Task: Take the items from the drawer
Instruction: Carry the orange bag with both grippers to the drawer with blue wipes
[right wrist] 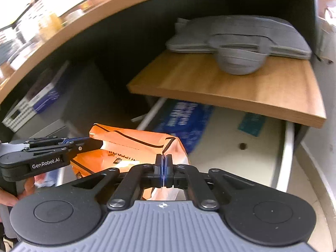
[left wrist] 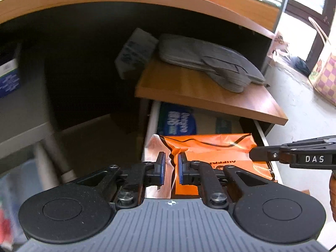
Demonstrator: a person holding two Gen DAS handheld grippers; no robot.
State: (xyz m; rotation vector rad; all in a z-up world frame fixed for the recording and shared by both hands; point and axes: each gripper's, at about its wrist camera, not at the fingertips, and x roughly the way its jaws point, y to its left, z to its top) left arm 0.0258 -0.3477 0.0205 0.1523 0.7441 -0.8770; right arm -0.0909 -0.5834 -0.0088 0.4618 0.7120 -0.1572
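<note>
The orange crinkled plastic bag (left wrist: pixel 220 153) sits at the front of the open white drawer (right wrist: pixel 287 147), lifted by its top edge between your two grippers, under the wooden shelf (right wrist: pixel 231 84) that carries a folded grey felt pouch (right wrist: pixel 237 40). Your left gripper (left wrist: pixel 171 168) is pinching a fold of the bag near its left corner, the blue pads (left wrist: pixel 182 166) drawn in on the film though a little gap shows between them. Your right gripper (right wrist: pixel 163 172) has its fingers pressed tight together on the bag's right seam.

Judging by the creases and the way it sags, the bag is thin, soft and light, and likely slippery; it should fold rather than hold shape, so keep hold of the stiffer sealed top edge at both corners and lift evenly.

Black print on the bag is upside down and too blurred to read. The gripper bodies read "DAS" and "GenRobot.AI". A blue packet (left wrist: pixel 178 124) deeper in the drawer carries white lettering you cannot make out.
</note>
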